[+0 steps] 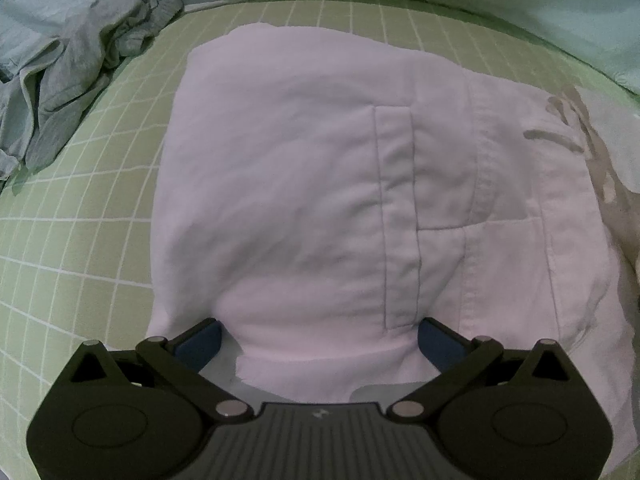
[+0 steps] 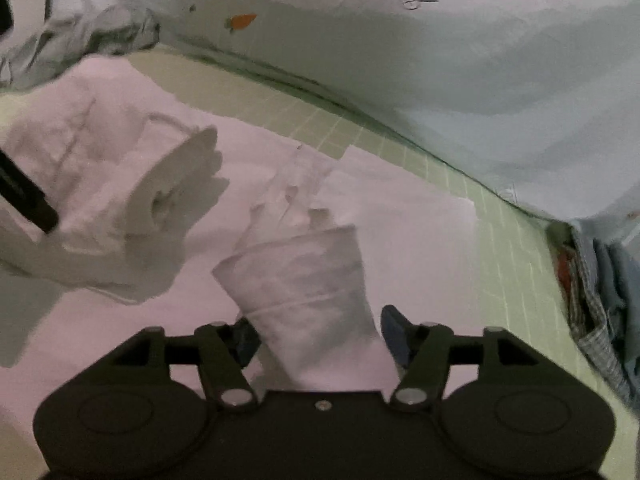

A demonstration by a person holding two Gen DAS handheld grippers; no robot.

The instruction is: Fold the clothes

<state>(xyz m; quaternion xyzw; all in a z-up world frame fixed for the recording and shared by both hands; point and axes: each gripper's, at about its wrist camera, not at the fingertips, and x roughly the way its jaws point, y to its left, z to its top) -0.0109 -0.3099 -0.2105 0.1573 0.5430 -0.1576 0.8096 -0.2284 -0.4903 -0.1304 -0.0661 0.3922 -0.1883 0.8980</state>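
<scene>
White shirt [image 1: 320,184] – part-folded; left gripper [image 1: 320,340] spread, straddling hem; right gripper [image 2: 320,336] apart, cuff seemingly loose between. Grey garment [image 1: 92,52], eleven o'clock – unfolded.

the white shirt [image 1: 304,184] was soft matt woven cloth, lightly creased, with stitched seams. the grey garment [image 1: 84,64] looked like a rumpled matt knit. the green checked sheet [image 1: 80,240] was smooth, dull cloth. the left gripper [image 1: 320,336] had matt black plastic arms, shiny metal pivot pins and blue pads [image 1: 202,340].
</scene>
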